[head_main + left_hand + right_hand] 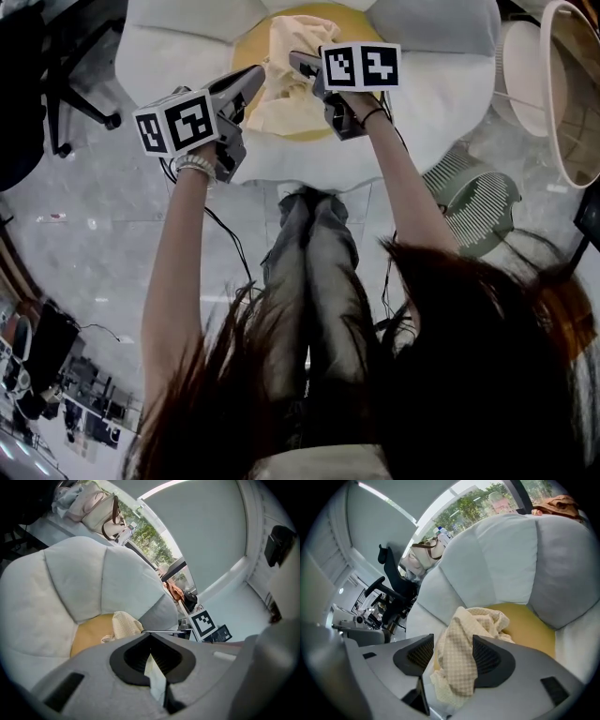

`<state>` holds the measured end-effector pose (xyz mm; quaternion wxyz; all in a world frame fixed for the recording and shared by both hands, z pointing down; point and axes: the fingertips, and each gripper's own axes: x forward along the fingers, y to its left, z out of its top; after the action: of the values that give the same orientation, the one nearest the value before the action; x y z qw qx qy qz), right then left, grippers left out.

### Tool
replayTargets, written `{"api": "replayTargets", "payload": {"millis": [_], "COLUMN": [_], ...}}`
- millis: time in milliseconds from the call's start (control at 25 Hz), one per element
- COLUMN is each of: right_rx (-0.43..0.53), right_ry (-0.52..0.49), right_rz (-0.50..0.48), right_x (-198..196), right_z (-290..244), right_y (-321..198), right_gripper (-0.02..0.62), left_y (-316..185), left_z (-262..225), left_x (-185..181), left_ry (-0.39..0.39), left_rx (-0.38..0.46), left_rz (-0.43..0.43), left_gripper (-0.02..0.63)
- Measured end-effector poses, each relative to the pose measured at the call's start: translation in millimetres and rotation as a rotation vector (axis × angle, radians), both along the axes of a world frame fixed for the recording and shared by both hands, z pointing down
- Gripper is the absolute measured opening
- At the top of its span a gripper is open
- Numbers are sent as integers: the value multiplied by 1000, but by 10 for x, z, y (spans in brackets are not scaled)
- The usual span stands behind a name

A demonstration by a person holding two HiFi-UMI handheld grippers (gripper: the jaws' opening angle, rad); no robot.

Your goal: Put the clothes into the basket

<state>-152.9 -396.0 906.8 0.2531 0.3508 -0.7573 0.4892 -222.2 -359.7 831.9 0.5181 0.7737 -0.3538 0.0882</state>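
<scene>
1. Slatted grey-green basket [473,202]: on the floor just right of the petal chair [187,37], by its front edge. I cannot make out its inside.
2. White ribbed basket [520,66]: right of the petal chair, farther back than item 1. Its contents cannot be made out.
3. Black office chair [80,89]: on the grey floor, left of the petal chair and apart from it.
4. Beige handbag [101,510]: behind the petal chair, on a raised surface by the window.
5. Left gripper [150,653]: mine, over the petal chair's front left. Its jaws are clenched on a thin fold of the cloth.
6. Cloth [480,620]: cream and checked, heaped on the petal chair's yellow centre [246,52] and drawn up toward both grippers. It is in neither basket.
7. Right gripper [452,656]: mine, over the petal chair's centre. Its jaws are spread wide, with the cloth bunched loosely between them and not pinched.
8. In the way: the petal chair's right-hand white petals lie between the cloth and both baskets. My legs [309,281] stand against the petal chair's front edge.
</scene>
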Motion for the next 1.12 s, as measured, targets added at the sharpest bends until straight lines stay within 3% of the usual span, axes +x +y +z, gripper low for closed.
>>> {"api": "replayTargets", "payload": {"millis": [320,520,720,880,1120], "right_rx": [-5,-33,-59,-2,52], "right_ry": [79,92,223,390,484], "right_rz": [-70,-80,-175,-319,-384], "right_x": [-90,-104,-181,-271,-299], "right_z": [434,683,973,1205,1250], "right_y": [157,198,191,192,141], "right_gripper": [220,219,219,212,112], "left_y": [297,352,295,272,366], "left_z": [356,579,776,926,1044], "left_x": [27,33,2,15,-17], "left_ry": [13,11,18,37,48], "left_rx": [-42,-53,-48,-43,-52], "left_rz": [64,52,58,57,51], "left_gripper": [11,11,11,11,11]}}
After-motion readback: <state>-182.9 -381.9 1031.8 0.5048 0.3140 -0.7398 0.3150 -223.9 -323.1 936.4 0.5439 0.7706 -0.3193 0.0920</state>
